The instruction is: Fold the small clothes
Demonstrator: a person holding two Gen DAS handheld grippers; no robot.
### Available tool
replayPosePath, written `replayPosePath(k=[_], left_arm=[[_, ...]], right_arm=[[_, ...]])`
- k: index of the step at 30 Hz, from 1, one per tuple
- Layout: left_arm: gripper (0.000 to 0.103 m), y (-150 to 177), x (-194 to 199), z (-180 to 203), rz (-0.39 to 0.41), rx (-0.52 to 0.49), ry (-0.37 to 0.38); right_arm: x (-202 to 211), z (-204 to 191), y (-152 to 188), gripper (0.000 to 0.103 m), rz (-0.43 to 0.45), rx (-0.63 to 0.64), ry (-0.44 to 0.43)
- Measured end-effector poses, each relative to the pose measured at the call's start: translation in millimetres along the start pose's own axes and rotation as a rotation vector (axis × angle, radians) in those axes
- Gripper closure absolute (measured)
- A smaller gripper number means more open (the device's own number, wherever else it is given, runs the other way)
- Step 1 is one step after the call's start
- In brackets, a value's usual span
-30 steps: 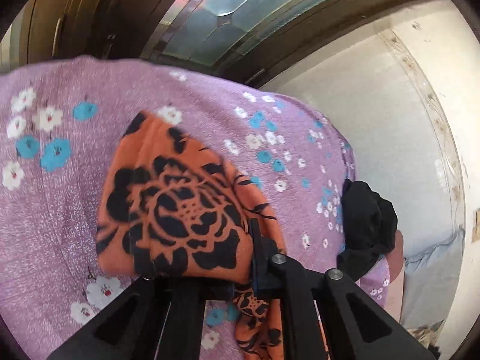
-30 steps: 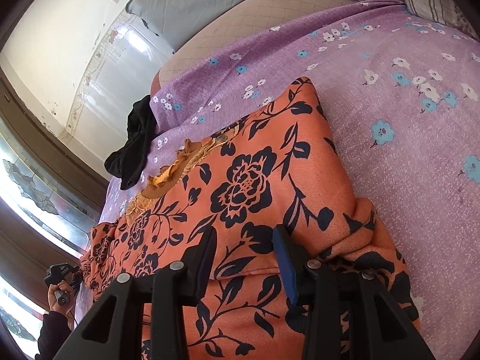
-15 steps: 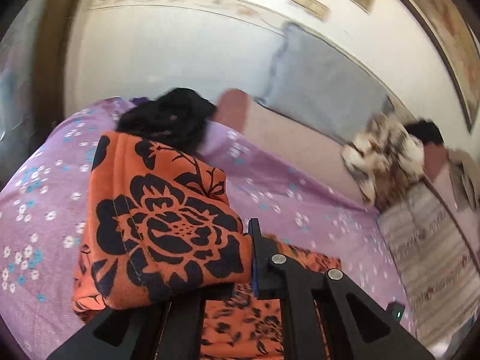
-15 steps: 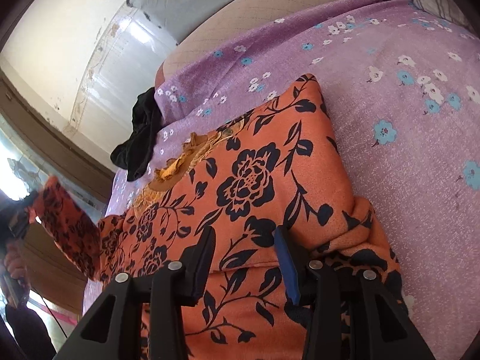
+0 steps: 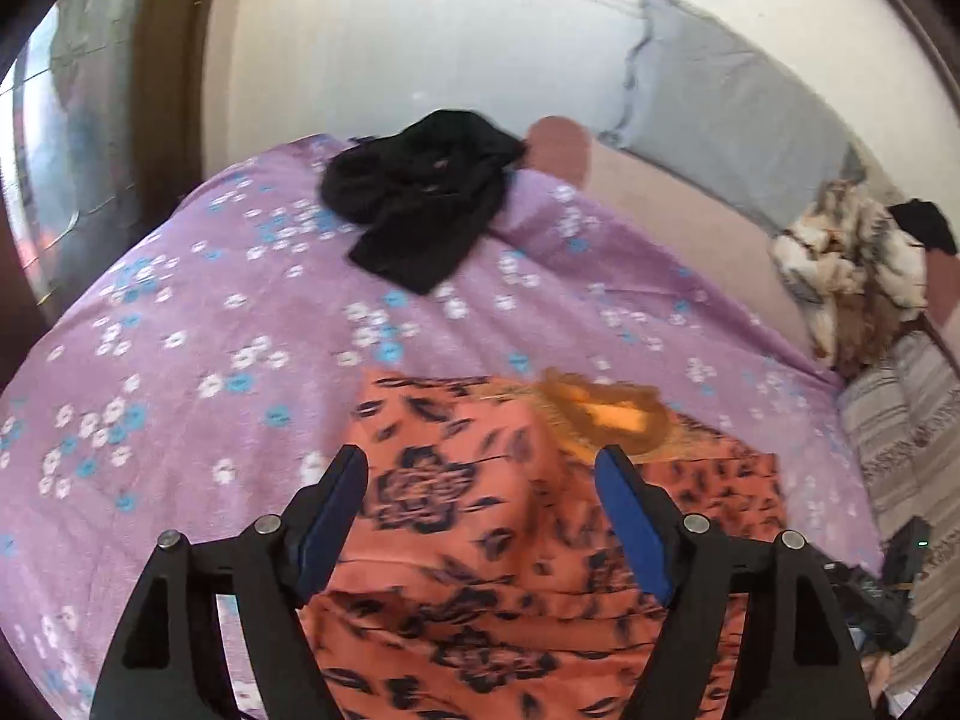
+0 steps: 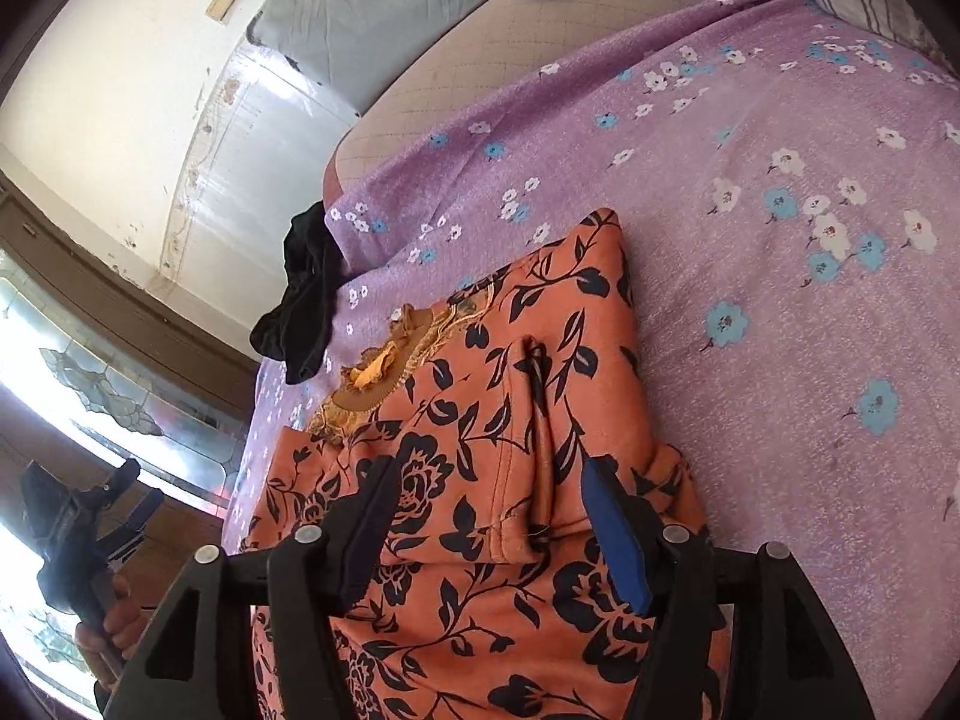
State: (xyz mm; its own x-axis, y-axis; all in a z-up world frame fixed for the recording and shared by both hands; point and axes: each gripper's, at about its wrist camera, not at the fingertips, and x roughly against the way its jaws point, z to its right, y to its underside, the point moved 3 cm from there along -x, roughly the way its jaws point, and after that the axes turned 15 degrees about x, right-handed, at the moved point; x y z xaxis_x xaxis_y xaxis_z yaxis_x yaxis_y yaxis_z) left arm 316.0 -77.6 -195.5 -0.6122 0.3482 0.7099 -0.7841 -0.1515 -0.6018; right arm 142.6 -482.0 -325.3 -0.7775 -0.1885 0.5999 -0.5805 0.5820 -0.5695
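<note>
On the bed, seen through the left wrist camera, an orange garment (image 5: pixel 498 540) with black flowers lies folded on the purple floral bedsheet (image 5: pixel 198 360), its yellow ruffled neckline (image 5: pixel 606 414) toward the far side. The left hand-held gripper (image 5: pixel 480 504) hangs over the garment with its blue-padded fingers (image 5: pixel 330 516) spread wide, nothing between them. Farther off, a crumpled black garment (image 5: pixel 426 192) sits near the far edge of the bedsheet, well apart from the orange one. A grey pillow (image 5: pixel 720 114) leans against the wall, and a patterned blanket (image 5: pixel 852 264) is bunched at the right.

From the right wrist camera, the orange garment (image 6: pixel 480 420) fills the near part of the bedsheet (image 6: pixel 780 240), a sleeve folded in over its front. The right hand-held gripper (image 6: pixel 486 516) is also spread, its fingers (image 6: pixel 618 540) just above the cloth on either side of the folded sleeve, gripping nothing. The black garment (image 6: pixel 306 294) lies beyond the neckline (image 6: pixel 384 366). At the lower left, the left hand-held gripper (image 6: pixel 120 492) appears in the person's hand (image 6: pixel 108 624), off the bed's edge.
</note>
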Motion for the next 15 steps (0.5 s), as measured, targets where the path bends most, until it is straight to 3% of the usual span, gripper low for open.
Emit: replayPosePath(k=[4,7,10,12,15], left_arm=[[0.025,-1,-34,-51,-0.021,0.042,-0.141],[0.025,3,-60,-60,-0.036,-0.03,-0.262],[0.025,6,-79,-66,-0.059,-0.078,-0.336],[0.025,9,-90,-68,-0.083,-0.1,-0.368],[0.025,19,-107,-71,-0.144,-0.139,-0.394]], right_arm=[[-12,2,-12,0.037,0.002,-0.022,-0.006],[-31,2,-26,0.041,-0.038,-0.016,0.018],[-59,4,-34,0.053,-0.099,-0.017,0.053],[-77,5,-34,0.055,-0.149,-0.001,0.12],[-85,-6,-31,0.073,-0.164,0.062,0.196]])
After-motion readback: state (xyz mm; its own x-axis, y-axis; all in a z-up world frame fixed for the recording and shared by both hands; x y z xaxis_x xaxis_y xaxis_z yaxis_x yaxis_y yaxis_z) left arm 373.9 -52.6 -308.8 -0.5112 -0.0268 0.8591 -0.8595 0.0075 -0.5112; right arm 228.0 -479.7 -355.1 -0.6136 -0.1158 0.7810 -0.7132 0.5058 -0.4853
